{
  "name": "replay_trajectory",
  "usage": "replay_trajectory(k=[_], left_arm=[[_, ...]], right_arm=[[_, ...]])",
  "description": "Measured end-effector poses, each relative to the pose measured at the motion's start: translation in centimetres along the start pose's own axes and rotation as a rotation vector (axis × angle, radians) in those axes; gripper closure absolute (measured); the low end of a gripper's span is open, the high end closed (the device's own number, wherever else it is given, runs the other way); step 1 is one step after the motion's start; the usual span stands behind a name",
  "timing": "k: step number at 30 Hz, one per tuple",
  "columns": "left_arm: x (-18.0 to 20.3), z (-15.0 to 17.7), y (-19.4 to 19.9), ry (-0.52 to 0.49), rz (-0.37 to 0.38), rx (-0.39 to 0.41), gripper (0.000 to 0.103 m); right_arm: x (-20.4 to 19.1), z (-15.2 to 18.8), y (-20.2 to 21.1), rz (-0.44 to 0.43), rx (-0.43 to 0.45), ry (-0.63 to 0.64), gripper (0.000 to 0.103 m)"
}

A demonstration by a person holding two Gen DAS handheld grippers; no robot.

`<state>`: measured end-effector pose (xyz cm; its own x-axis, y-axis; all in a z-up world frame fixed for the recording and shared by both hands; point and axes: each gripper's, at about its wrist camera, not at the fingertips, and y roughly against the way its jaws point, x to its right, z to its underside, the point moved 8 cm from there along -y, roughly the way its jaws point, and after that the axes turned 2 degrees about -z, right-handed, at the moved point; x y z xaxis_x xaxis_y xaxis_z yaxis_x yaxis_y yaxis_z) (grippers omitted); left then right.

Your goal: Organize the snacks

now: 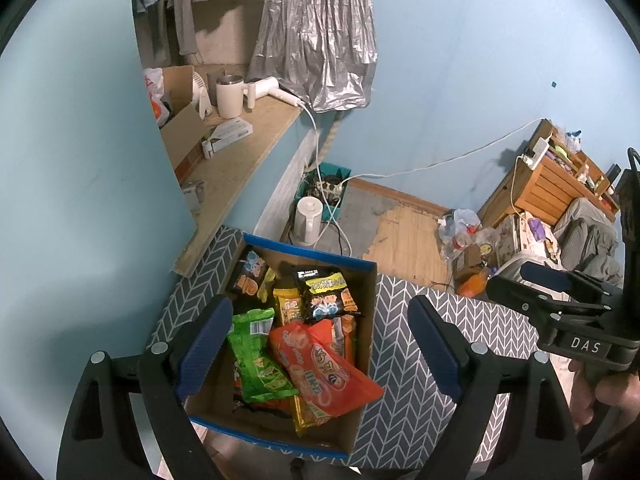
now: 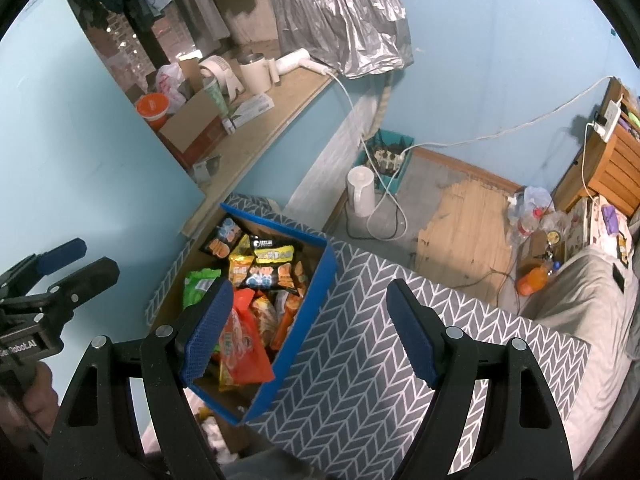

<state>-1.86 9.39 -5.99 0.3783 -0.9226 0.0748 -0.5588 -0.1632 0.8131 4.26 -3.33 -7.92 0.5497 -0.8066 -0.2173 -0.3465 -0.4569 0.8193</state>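
Note:
A blue-rimmed cardboard box [image 1: 362,270] [image 2: 320,280] sits on a grey chevron-patterned table [image 1: 432,360] [image 2: 360,360]. It holds several snack packets: an orange bag [image 1: 320,368] [image 2: 244,344], a green bag [image 1: 256,356] [image 2: 198,280], black packets [image 1: 324,292] [image 2: 268,270]. My left gripper [image 1: 320,352] is open and empty, held above the box. My right gripper [image 2: 308,332] is open and empty, over the box's right wall and the table. The right gripper also shows in the left wrist view [image 1: 532,284], and the left gripper in the right wrist view [image 2: 72,260].
A wooden ledge [image 1: 236,160] [image 2: 272,120] at the back left carries a mug, hair dryer and boxes. A white kettle [image 1: 306,220] [image 2: 360,192] and cables lie on the floor. A bed [image 2: 592,300] and wooden shelf [image 1: 552,184] are to the right.

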Motion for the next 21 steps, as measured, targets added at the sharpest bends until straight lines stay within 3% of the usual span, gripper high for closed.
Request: replay_trajectory(k=[17, 21], left_arm=[[-0.3, -0.7, 0.8, 0.015, 0.027, 0.045, 0.010], [-0.2, -0.9, 0.6, 0.009, 0.020, 0.016, 0.010]], right_arm=[[-0.7, 1.1, 0.4, -0.007, -0.009, -0.007, 0.024], [-1.1, 1.1, 0.1, -0.011, -0.011, -0.005, 0.024]])
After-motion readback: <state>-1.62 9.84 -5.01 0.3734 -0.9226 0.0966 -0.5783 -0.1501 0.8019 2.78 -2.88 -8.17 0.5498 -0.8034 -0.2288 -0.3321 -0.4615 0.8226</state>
